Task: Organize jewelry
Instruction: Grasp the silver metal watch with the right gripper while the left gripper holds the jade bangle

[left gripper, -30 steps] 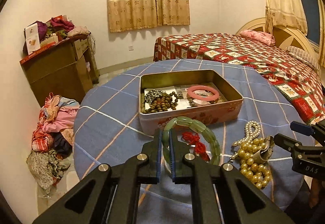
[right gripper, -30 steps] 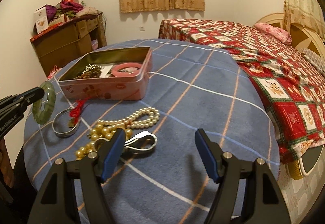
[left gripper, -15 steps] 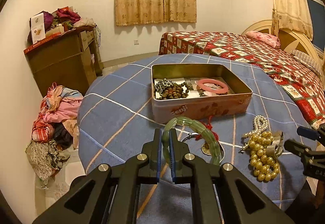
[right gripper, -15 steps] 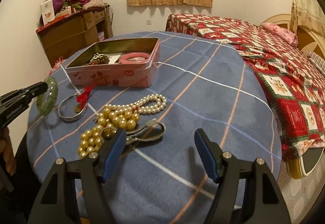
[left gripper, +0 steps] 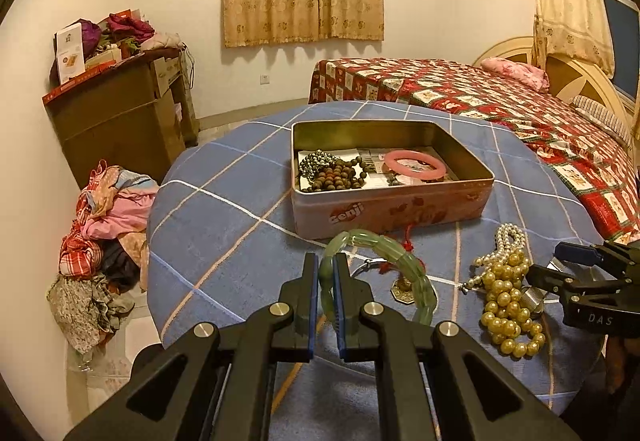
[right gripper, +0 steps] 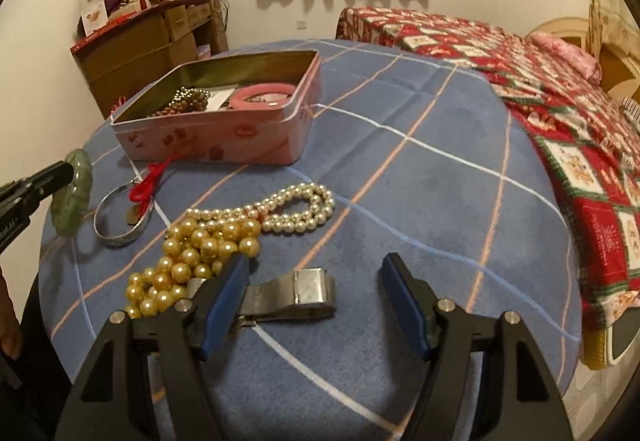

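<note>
My left gripper [left gripper: 326, 273] is shut on a green jade bead bracelet [left gripper: 384, 245] and holds it above the table, in front of the pink tin [left gripper: 392, 209]. The bracelet also shows at the left in the right wrist view [right gripper: 74, 197]. The tin holds dark bead strings [left gripper: 332, 173] and a pink bangle [left gripper: 414, 165]. My right gripper [right gripper: 316, 273] is open, low over a metal watch [right gripper: 296, 293], next to gold pearls [right gripper: 200, 261] and white pearls [right gripper: 292, 207]. A silver bangle [right gripper: 120, 217] with a red tassel [right gripper: 146, 185] lies near the tin.
The round table has a blue checked cloth [right gripper: 420, 181]. A bed with a red quilt [left gripper: 500, 109] stands to the right. A brown cabinet [left gripper: 120, 121] and a heap of clothes [left gripper: 104, 233] are on the left by the wall.
My left gripper has lifted the green bracelet and drawn back from the tin. My right gripper has moved down and forward, closer to the watch and the gold pearls.
</note>
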Motion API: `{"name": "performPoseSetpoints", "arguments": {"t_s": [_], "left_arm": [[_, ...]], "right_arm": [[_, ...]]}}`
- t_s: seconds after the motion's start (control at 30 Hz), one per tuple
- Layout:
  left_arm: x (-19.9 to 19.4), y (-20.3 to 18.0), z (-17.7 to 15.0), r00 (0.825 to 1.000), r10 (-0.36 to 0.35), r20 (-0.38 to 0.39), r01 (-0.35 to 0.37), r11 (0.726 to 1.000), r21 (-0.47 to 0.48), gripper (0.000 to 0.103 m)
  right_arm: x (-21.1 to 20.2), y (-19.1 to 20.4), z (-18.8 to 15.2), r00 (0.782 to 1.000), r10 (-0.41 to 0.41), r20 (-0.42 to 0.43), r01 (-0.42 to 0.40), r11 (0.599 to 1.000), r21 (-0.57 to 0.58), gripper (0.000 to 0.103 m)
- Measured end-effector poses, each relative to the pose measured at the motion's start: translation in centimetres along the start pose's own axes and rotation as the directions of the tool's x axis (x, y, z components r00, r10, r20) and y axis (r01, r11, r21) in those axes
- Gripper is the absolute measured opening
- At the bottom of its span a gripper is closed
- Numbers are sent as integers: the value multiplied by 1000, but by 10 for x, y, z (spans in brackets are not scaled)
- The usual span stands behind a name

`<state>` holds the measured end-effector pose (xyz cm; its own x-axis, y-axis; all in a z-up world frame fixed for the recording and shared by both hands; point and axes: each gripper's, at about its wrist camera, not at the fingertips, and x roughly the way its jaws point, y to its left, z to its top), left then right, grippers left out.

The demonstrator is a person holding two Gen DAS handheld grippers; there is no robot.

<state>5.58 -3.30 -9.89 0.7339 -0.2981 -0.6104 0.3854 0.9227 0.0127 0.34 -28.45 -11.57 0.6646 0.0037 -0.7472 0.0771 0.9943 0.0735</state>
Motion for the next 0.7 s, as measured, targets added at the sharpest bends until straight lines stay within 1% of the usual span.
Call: {"name": "performPoseSetpoints", "arguments": {"t_s": [0.2,0.27,0.3,0.33,0.53,0.7], "left_arm": [[3,-1,-1,1000,-8,0,8,1000,0,6],[4,-3,-1,1000,-10,0,10,1000,2,6],[3,-3,-1,1000,-10,2,10,1000,3,6],[2,-3,-1,1000,-9,5,9,1000,4,6],[-2,-1,-1,1000,-9,11,9,1000,-1,6],[-3,-5,-1,1000,-21,6,21,1000,12,6]], "right_arm": [[-9,3,-12,1000,-12,16,12,1000,17,71],[-11,6,-15,999,-15,33,15,1000,18,66],[-10,7,-16,999,0,36,0,1000,21,56],[-10,7,-15,999,17,34,-18,999,26,43],[-7,9,-12,998,10,57,-11,1000,16,36],[7,19,5,996,-60,69,67,993,-96,34]]}}
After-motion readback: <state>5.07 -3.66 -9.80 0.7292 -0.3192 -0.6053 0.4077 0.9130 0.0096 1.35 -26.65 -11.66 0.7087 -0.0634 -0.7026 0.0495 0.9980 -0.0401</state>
